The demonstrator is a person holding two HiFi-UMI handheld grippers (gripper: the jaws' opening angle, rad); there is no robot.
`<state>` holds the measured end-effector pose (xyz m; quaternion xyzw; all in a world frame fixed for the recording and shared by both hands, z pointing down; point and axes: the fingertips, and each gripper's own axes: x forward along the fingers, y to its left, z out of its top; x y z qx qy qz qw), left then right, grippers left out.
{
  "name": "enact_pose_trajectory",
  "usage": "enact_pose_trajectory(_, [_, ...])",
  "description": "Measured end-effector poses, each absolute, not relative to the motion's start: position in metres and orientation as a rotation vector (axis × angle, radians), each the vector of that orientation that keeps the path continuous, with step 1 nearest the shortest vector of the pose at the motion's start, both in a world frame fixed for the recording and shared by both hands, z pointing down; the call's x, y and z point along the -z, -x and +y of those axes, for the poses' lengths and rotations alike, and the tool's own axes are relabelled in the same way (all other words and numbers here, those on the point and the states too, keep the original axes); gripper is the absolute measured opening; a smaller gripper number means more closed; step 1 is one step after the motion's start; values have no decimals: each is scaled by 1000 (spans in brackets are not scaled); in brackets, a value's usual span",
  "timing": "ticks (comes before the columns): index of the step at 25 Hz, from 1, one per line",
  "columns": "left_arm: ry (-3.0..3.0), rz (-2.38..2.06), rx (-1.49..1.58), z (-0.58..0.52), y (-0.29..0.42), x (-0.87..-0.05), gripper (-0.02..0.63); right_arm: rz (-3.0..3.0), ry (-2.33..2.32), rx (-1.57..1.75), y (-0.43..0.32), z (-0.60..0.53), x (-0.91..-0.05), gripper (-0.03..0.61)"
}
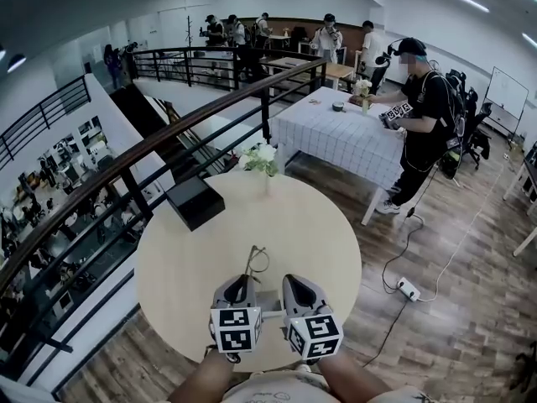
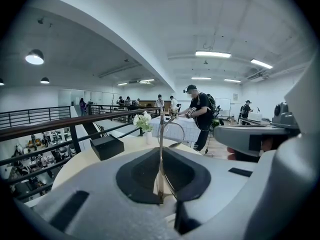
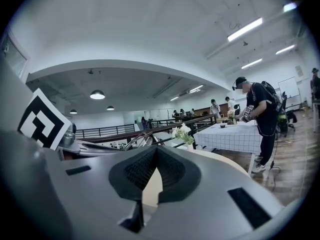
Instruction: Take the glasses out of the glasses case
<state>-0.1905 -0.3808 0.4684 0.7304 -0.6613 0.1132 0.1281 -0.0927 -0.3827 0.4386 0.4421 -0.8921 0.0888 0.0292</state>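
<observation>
The thin-framed glasses (image 1: 255,261) hang just above the round table (image 1: 185,267), pinched by a temple in my left gripper (image 1: 242,282). In the left gripper view the frame (image 2: 161,149) rises straight up out of the closed jaws, and the lens rim curves to the right. My right gripper (image 1: 296,282) sits right beside the left one, jaws together with nothing between them (image 3: 150,181). In the right gripper view the glasses (image 3: 141,141) show off to the left. The black glasses case (image 1: 195,201) lies at the table's far left edge, apart from both grippers.
A small white vase of flowers (image 1: 263,161) stands at the table's far edge. A black railing (image 1: 126,162) runs behind the table over a drop. Beyond it, a person (image 1: 424,116) stands at a checked-cloth table (image 1: 344,137). A power strip (image 1: 408,289) lies on the floor.
</observation>
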Motion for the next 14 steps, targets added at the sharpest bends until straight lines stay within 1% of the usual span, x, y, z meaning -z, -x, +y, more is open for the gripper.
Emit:
enact_pose_trajectory(8, [-2139, -1901, -328, -383, 172, -471, 31, -2730, -1387, -282, 71, -384, -448, 14])
enact_pose_trajectory(14, [-2154, -1870, -312, -395, 192, -469, 30, -2721, -1394, -285, 95, -396, -447, 14])
